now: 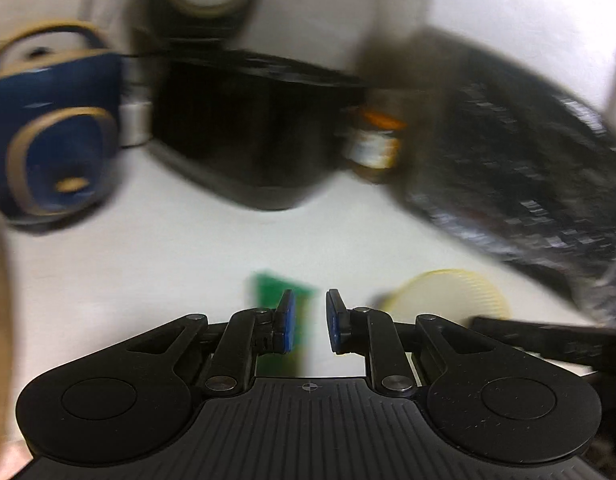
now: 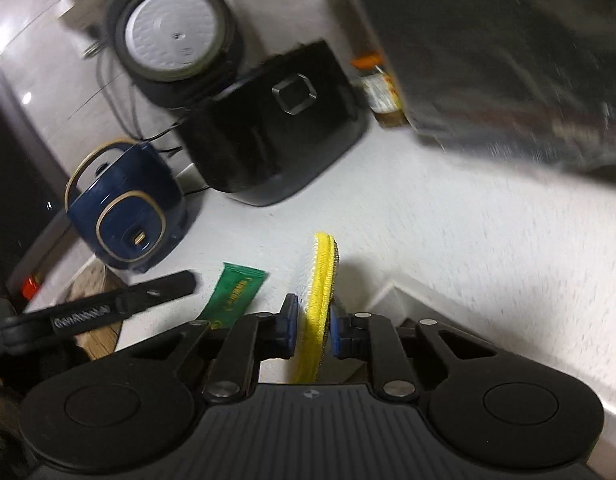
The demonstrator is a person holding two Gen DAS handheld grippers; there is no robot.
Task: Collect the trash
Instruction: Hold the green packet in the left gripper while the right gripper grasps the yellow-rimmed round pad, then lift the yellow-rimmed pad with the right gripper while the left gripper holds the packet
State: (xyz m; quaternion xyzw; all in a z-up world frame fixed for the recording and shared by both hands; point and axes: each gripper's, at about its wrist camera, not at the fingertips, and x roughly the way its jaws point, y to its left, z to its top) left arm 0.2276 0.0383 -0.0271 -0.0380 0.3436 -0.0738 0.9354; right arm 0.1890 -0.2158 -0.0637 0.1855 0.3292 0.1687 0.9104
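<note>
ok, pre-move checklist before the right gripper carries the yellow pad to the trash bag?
1. Right gripper shut on the yellow scrub pad, pad edge-on between the pads: ok.
2. Pad lifted off the white counter: cannot tell.
3. Black trash bag in view, up and right of the pad: ok. Its opening: cannot tell, blurred.
4. Left gripper holds nothing, jaws slightly apart: ok.
5. Green wrapper not yet collected, flat on the counter left of the pad: not ok.
6. Left wrist view sharp enough to aim at the wrapper: not ok, motion blur.
</note>
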